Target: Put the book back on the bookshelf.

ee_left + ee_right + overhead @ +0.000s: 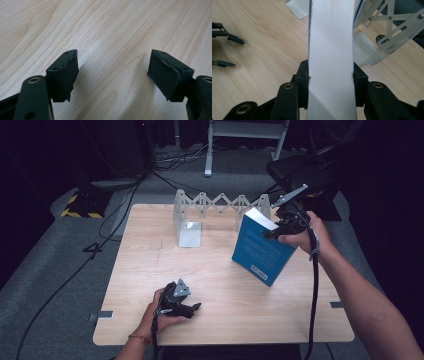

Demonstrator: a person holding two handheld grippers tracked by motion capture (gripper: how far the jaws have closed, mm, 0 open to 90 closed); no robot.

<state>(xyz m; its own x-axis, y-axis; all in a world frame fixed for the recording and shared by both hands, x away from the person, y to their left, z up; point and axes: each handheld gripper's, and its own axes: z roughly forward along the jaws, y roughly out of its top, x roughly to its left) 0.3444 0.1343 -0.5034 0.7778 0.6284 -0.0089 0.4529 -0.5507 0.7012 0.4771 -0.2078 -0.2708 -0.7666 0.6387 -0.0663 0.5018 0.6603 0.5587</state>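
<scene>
We clamp the book [263,251] in our right hand-held gripper [278,231] near the rack [220,205], which it partly hides; left hand-held gripper [190,308] gapes on the bench [150,270].

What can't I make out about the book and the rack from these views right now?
- Book cover text: too small in the high view.
- Book's covers: the right gripper view is edge-on to the pages.
- Rack right end: hidden behind the book, high view.
- Right tongs pads: partly hidden by the hand.

Expanding metal rack [220,205] blocks table's [220,315] far edge; middle open.
</scene>
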